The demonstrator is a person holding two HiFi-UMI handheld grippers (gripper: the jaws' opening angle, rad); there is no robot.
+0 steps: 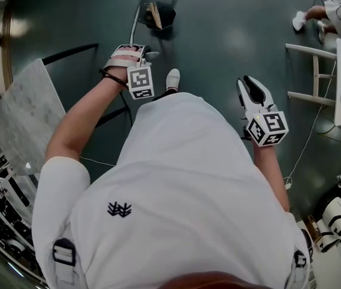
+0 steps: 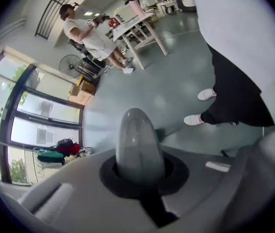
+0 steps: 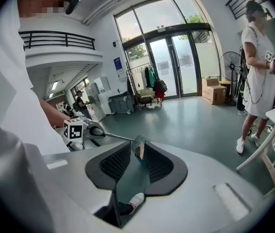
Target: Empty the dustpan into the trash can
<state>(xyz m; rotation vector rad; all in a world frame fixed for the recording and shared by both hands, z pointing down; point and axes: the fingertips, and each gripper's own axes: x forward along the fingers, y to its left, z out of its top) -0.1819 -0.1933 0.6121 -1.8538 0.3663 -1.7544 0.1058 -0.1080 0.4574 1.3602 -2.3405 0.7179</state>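
Note:
A long-handled dustpan [image 1: 157,14] hangs low over the grey floor ahead of me, with a tan scrap in it. Its thin rod runs back to my left gripper [image 1: 135,48], which is shut on the handle's rounded grey end [image 2: 138,142]. The right gripper view shows the same dustpan [image 3: 138,147] past its jaws, held out by the left gripper [image 3: 94,131]. My right gripper [image 1: 250,86] is at my right side, open and holding nothing; floor and my shoe show through the gap between its jaws [image 3: 136,169]. No trash can is in any view.
A marble-topped table [image 1: 23,110] and a black rail stand at my left. At the right are a white chair frame [image 1: 315,71], a seated person [image 1: 339,5] and a floor cable. Another person [image 3: 256,72] stands by a white table, near a fan [image 3: 231,62].

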